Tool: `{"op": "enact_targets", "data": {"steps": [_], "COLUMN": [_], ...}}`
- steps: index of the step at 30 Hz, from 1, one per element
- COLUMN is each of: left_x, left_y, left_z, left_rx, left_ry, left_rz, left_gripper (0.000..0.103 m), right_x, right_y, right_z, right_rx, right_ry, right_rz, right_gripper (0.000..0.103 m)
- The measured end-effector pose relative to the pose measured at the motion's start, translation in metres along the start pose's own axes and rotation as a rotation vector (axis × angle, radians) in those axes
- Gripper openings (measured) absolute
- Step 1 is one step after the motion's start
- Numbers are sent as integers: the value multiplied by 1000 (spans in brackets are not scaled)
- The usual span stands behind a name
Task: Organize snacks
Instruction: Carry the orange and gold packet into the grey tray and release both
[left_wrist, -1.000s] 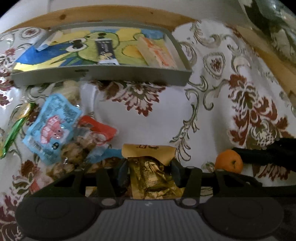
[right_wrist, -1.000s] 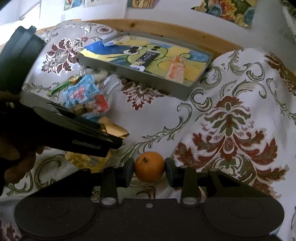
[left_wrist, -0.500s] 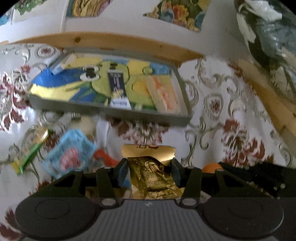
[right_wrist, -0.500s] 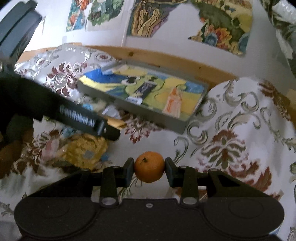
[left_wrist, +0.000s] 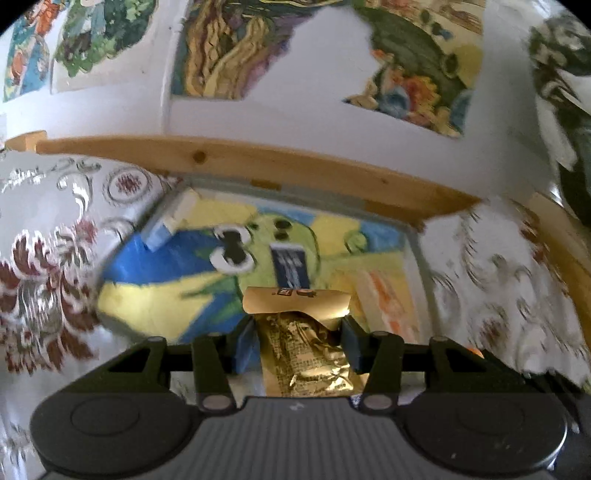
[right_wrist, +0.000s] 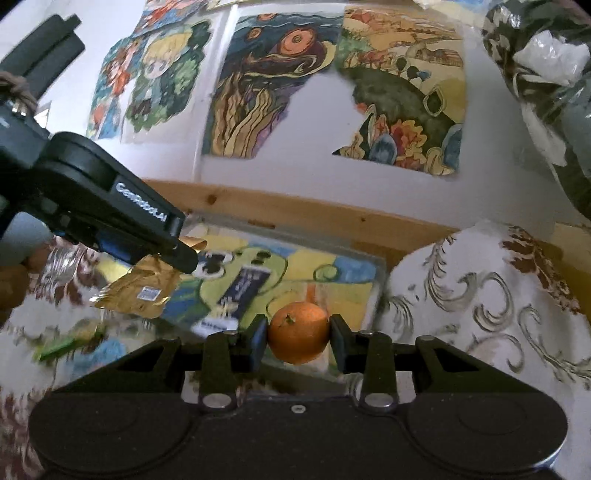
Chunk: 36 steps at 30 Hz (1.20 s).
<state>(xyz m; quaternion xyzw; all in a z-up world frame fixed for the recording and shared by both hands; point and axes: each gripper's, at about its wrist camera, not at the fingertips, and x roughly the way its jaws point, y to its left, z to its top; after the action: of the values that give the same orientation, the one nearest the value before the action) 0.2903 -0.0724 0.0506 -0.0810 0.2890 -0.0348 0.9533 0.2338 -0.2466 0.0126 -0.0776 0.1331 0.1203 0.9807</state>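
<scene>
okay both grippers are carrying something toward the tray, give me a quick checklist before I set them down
1. Left gripper shut on the gold snack packet: ok; it sits between the pads.
2. Right gripper shut on the orange: ok; both pads touch its sides.
3. Tray ahead of both grippers: ok; its painted floor fills the middle of both views.
4. Free floor in the tray: ok; the dark blue packet lies mid-tray, with bare yellow floor to its left.
5. Grippers apart from each other: ok; the left one is up and to the left in the right wrist view.
6. Height above the tray floor: cannot tell.
</scene>
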Motion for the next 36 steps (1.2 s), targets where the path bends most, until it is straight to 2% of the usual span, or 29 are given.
{"op": "enact_targets", "data": {"steps": [10,17,25,34,36], "left_x": [52,82,97,108,107], "left_y": [9,15,15,19,22], "left_z": [24,24,14,8,7], "left_rx": [-27,-39,-30,-61,-72], "left_ry": [17,45,83,137,140], "left_rz": [71,112,134,156,157], "left_gripper": [54,54,54,56,61], "right_x": [57,81,86,88,88], "right_y": [4,5,12,16,16], "right_z": [1,-10,-14,-16,-15], "right_rx": [77,95,59,27,30], "right_ry": [-39,28,50,51,51], "right_rz": [2,11,18,3,2], "right_gripper": [38,38,39,48,55]}}
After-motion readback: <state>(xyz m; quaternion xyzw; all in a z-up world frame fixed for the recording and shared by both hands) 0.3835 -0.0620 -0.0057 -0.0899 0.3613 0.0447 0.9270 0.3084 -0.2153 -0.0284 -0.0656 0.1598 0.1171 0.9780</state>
